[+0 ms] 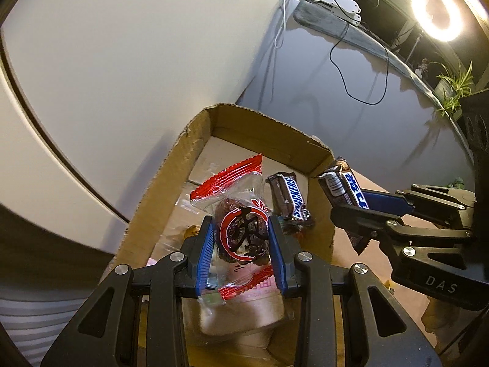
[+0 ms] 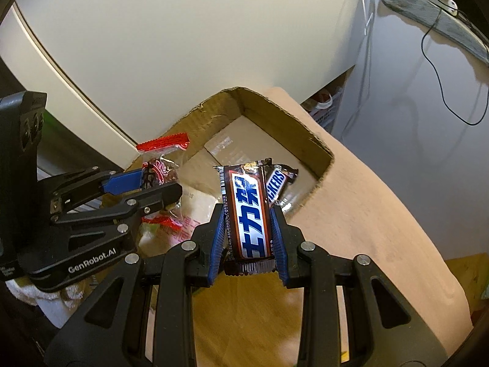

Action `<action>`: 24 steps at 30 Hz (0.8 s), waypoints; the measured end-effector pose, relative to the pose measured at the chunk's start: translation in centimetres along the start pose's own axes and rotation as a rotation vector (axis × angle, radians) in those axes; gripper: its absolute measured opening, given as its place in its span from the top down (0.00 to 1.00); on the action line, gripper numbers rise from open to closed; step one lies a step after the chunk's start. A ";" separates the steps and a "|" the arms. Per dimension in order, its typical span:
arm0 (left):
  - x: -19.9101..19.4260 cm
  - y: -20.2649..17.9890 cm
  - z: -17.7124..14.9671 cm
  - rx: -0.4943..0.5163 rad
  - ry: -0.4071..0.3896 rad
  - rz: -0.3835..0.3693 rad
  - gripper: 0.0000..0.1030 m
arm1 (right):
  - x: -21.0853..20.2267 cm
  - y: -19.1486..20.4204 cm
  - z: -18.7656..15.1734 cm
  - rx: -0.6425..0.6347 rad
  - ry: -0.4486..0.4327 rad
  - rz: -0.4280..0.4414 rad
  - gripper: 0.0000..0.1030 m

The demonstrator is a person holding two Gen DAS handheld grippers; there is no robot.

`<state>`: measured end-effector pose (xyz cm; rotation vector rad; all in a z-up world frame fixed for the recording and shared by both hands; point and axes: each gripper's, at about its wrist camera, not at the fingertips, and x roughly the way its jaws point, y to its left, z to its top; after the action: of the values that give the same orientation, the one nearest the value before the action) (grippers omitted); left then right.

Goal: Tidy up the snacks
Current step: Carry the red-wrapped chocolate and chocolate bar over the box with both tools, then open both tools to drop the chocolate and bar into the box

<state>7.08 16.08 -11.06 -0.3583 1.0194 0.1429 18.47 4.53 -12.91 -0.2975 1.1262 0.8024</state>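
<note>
Cardboard box [image 1: 195, 153]: it stands on the worktop [image 2: 244, 315], with the wall behind it.
In the box: one Snickers bar [image 1: 290, 198] lies near the right wall.
Left gripper [image 1: 241, 229]: over the box, a date packet [image 1: 238, 226] upright between its jaws.
Right gripper [image 2: 247, 217]: to the right of the left one, over the box's right edge, a second bar [image 2: 249, 214] clamped between its jaws.

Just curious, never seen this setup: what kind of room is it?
Probably a home room, not a lab: a lit ring light, a green potted plant on the ledge, and a white power strip with trailing cables.
</note>
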 end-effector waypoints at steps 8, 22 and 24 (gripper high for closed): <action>0.0 0.5 0.3 0.007 -0.008 0.021 0.68 | 0.9 0.9 1.2 -0.018 -0.001 0.013 0.70; -0.4 0.3 0.5 0.032 -0.044 0.048 0.55 | -0.2 0.3 1.6 -0.011 -0.030 -0.026 0.44; -0.5 0.1 0.4 0.038 -0.047 0.049 0.51 | -0.6 0.0 1.5 -0.002 -0.032 -0.032 0.44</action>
<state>7.14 16.38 -10.46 -0.2941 0.9833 0.1745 19.37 5.14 -11.81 -0.3024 1.0884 0.7779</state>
